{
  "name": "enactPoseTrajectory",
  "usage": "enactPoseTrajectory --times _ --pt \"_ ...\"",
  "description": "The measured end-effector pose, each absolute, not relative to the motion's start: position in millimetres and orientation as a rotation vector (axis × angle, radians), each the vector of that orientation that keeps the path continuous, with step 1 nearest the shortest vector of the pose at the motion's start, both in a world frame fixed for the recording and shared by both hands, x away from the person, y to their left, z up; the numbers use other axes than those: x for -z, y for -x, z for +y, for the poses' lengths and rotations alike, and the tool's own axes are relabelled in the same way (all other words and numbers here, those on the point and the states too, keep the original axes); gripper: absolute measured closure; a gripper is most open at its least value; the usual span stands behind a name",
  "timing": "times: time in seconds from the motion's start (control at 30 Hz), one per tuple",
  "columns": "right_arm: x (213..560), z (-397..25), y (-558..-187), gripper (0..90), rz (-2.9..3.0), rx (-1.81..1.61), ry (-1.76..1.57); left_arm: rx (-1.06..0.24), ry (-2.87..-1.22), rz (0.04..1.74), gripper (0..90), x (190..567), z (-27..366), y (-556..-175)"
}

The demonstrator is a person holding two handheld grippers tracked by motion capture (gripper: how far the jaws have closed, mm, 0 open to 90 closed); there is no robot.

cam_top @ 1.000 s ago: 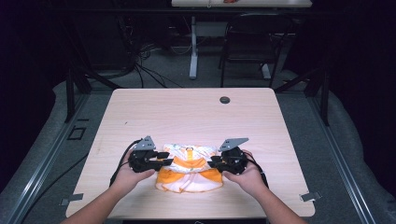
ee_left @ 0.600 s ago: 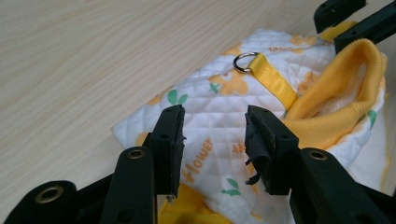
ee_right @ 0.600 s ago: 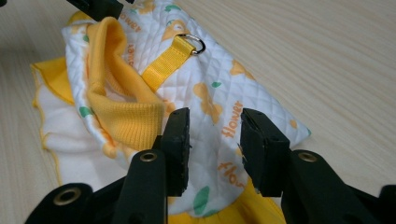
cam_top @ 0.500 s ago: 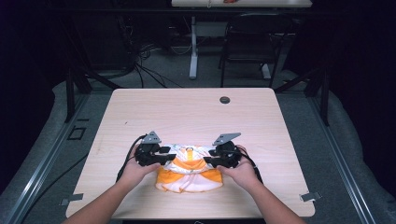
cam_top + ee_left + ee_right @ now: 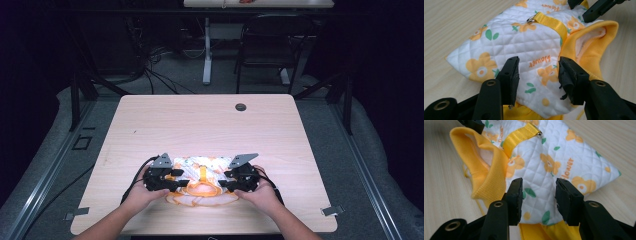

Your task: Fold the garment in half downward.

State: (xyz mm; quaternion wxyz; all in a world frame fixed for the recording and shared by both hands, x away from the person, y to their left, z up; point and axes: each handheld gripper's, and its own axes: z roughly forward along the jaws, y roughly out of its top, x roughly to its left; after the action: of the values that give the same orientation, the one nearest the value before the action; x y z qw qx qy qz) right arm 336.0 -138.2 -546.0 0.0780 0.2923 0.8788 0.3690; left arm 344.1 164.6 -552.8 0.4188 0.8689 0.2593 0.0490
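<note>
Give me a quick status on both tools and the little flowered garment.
Left tool open, right tool open, jaws over the cloth. Flowered garment lies flat on the table, ungripped. Nothing in the way.

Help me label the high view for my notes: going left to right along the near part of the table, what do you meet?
Left gripper → quilted flower-print garment with yellow trim → right gripper. Both grippers sit at the garment's sides, jaws open.
</note>
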Motion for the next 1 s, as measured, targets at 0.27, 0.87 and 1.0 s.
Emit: enactPoseTrajectory --times 0.27,0.87,1.0 --pt "552 -134 -325 54.9 2.652 -1.071 -0.813 -0.115 -2.193 0.628 47.6 563 168 -332" --pt "566 -137 -323 57.4 2.662 -1.045 -0.828 -0.158 -2.208 0.629 45.9 574 169 -331" --pt "566 -136 -330 57.4 2.648 -1.037 -0.837 -0.174 -2.208 0.647 45.9 574 166 -339"
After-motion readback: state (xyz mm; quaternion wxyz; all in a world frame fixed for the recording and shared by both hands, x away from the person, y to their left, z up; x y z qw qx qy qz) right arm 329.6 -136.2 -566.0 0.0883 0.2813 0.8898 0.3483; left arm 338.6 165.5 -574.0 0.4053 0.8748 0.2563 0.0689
